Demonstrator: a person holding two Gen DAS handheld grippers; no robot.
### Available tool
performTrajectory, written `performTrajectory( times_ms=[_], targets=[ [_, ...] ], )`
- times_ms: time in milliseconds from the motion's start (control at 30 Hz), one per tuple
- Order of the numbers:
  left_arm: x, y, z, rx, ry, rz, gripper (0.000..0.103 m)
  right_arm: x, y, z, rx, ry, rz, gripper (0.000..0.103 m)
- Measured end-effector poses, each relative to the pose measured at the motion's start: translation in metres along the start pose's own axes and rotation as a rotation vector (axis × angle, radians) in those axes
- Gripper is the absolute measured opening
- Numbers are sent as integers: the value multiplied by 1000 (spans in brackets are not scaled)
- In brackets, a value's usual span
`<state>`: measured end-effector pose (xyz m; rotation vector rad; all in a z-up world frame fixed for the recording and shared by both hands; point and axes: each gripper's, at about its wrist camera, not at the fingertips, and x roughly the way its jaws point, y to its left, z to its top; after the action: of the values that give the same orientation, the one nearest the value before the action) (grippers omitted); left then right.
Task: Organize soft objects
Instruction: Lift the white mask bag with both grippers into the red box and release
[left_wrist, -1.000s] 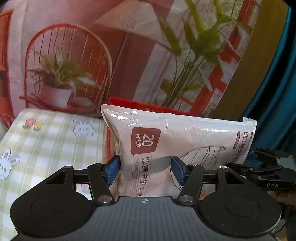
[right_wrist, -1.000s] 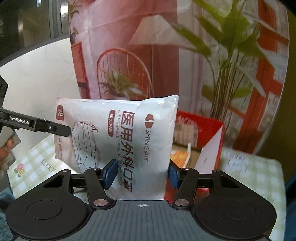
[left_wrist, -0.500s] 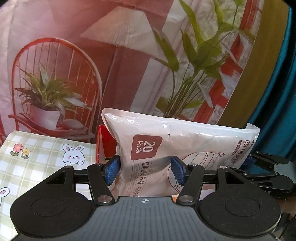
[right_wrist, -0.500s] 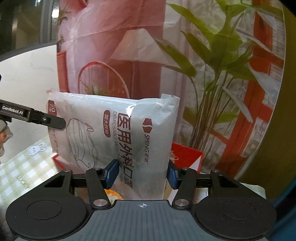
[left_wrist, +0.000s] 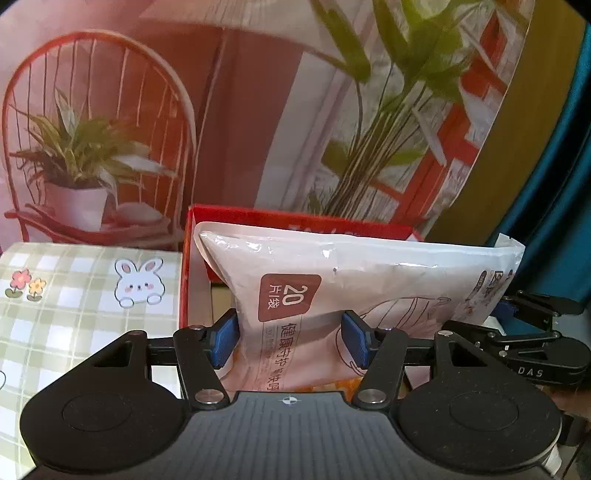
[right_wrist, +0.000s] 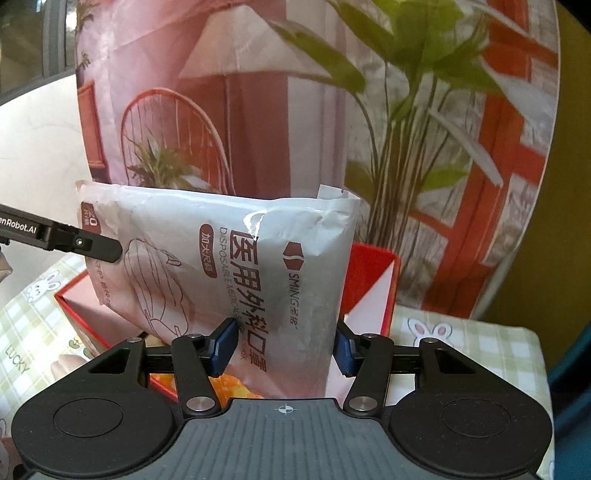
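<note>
**A:** Where is the mask pack?

**B:** The white mask pack (left_wrist: 354, 291) stands upright over an open red box (left_wrist: 295, 221), its lower part down between the box walls. The box sits on a checked cloth (left_wrist: 74, 295) printed with rabbits.

**A:** And the grippers?

**B:** The left gripper (left_wrist: 290, 338) pinches one end of the pack between its blue pads. The right gripper (right_wrist: 284, 349) pinches the other end, jaws pressed against the plastic.
</note>
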<state>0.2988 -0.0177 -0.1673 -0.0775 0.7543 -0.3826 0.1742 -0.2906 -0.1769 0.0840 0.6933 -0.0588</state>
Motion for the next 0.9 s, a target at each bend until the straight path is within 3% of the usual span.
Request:
performTrajectory(
  times_ms=[433, 567, 733, 900],
  targets=[
    [31, 7, -17, -7, 130, 53, 62, 31, -6, -14, 74, 124, 26, 48],
    [33, 5, -16, 21, 136, 74, 62, 40, -3, -14, 64, 140, 19, 48],
    [25, 7, -12, 10, 103, 72, 63, 40, -4, -10, 69, 135, -9, 63],
    [10, 2, 0, 30, 29, 79, 62, 30, -11, 0, 85, 91, -25, 68]
  ],
)
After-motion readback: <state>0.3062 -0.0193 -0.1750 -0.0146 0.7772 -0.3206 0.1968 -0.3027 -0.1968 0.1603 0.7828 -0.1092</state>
